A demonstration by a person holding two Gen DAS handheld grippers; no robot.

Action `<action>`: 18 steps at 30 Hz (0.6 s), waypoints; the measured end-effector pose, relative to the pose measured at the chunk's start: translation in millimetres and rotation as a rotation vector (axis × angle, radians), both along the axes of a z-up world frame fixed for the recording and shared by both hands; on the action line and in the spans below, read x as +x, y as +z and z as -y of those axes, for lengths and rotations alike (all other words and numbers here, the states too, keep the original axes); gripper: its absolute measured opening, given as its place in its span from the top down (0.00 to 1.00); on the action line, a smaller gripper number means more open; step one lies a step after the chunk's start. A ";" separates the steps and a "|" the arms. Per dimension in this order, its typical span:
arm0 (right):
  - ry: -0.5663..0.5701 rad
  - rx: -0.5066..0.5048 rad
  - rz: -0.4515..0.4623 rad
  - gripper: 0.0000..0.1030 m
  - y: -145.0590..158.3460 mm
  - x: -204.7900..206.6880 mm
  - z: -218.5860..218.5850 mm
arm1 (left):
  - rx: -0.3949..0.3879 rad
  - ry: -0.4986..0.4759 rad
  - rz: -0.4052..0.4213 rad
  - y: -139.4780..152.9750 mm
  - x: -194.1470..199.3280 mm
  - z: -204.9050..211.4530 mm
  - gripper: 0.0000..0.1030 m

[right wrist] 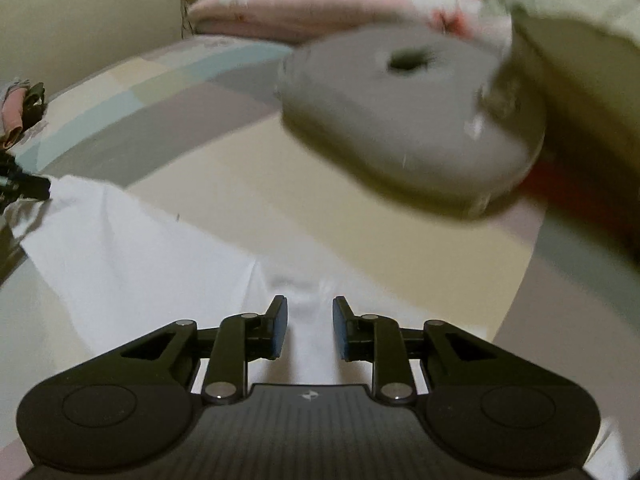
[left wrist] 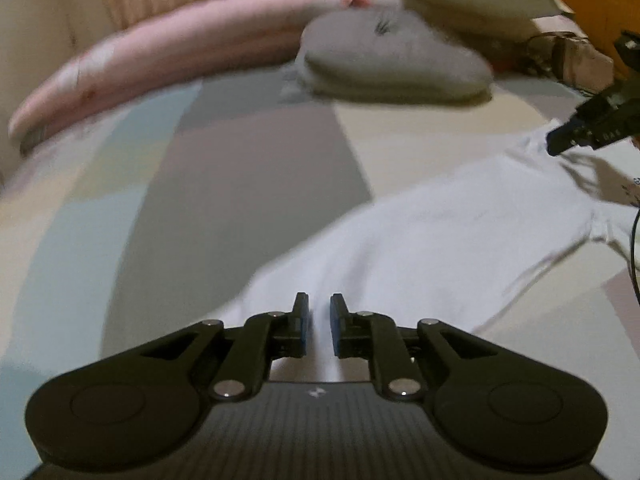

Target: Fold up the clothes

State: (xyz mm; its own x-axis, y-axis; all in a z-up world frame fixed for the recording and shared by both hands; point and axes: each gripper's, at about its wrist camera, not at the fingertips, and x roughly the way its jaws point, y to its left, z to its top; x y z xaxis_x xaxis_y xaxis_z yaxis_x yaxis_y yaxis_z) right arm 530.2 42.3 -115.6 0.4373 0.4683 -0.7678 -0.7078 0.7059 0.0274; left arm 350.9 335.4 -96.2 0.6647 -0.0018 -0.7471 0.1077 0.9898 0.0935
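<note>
A white garment (left wrist: 440, 232) lies spread on a bed with a pastel patchwork sheet (left wrist: 240, 160). My left gripper (left wrist: 319, 308) hangs over the garment's near edge, its blue pads a narrow gap apart, and only cloth lying below shows in the gap. In the right wrist view the same white garment (right wrist: 120, 248) runs to the left. My right gripper (right wrist: 310, 312) stands open above a bunched part of it with nothing pinched. The right gripper's tip (left wrist: 560, 140) shows at the garment's far corner, and the left gripper's tip (right wrist: 36, 188) shows at the left edge.
A grey round cushion (right wrist: 400, 128) lies just beyond the garment. A long pink pillow (left wrist: 160, 56) runs along the back of the bed. A pale green blanket (right wrist: 580, 20) is heaped at the right. A black cable (left wrist: 634, 248) hangs at the right edge.
</note>
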 end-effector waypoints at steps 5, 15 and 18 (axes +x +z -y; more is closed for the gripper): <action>-0.042 -0.031 0.024 0.67 -20.4 3.0 -12.7 | -0.006 0.159 -0.005 -8.5 -2.3 -38.1 0.69; -0.011 0.030 0.066 0.51 11.8 -26.7 -6.7 | 0.026 0.400 0.054 -0.5 -23.4 -94.2 0.66; 0.003 0.047 0.071 0.49 24.0 -40.4 -3.4 | -0.008 0.407 0.032 -10.0 -31.2 -97.2 0.55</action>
